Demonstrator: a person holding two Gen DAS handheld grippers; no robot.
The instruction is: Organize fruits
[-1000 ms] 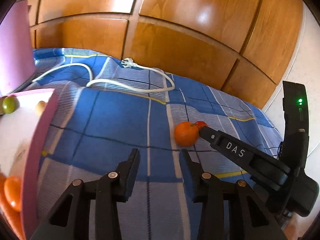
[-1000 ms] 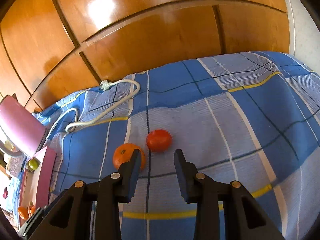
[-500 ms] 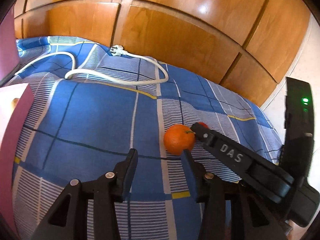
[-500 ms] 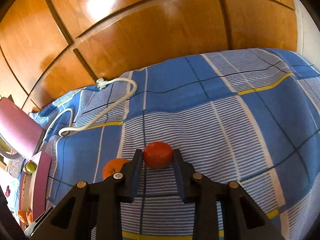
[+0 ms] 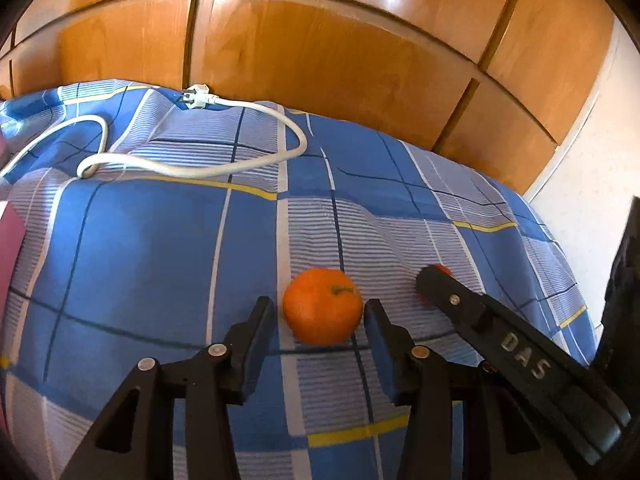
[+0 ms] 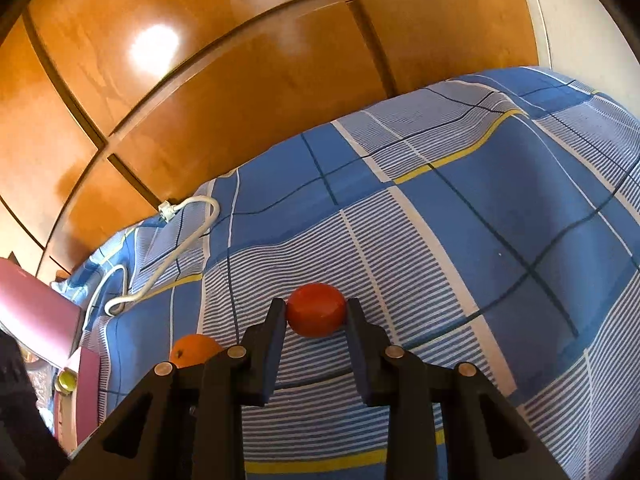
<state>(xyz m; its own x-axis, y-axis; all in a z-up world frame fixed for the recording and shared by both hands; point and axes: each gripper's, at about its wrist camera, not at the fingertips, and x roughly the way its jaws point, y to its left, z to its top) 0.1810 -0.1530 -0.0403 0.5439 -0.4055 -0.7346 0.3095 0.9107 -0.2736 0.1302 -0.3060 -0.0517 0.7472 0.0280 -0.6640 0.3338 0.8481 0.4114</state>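
An orange (image 5: 322, 306) with a small stem lies on the blue checked bedspread (image 5: 160, 240). My left gripper (image 5: 318, 314) is open, its two fingers on either side of the orange, close to it. My right gripper (image 6: 316, 314) is shut on a red tomato (image 6: 317, 310), fingers pressed to both its sides, low over the cloth. In the left wrist view the right gripper (image 5: 430, 284) reaches in from the right and hides most of the tomato (image 5: 440, 269). The orange (image 6: 194, 350) also shows at lower left in the right wrist view.
A white power cable (image 5: 200, 168) with a plug lies across the far part of the bed. A wooden panelled wardrobe (image 5: 320, 48) stands behind. A pink box (image 6: 86, 392) with its lid up sits at the left, a green fruit (image 6: 66, 379) beside it.
My left gripper has moved forward and right until its fingers flank the orange. My right gripper has advanced onto the tomato and closed on it.
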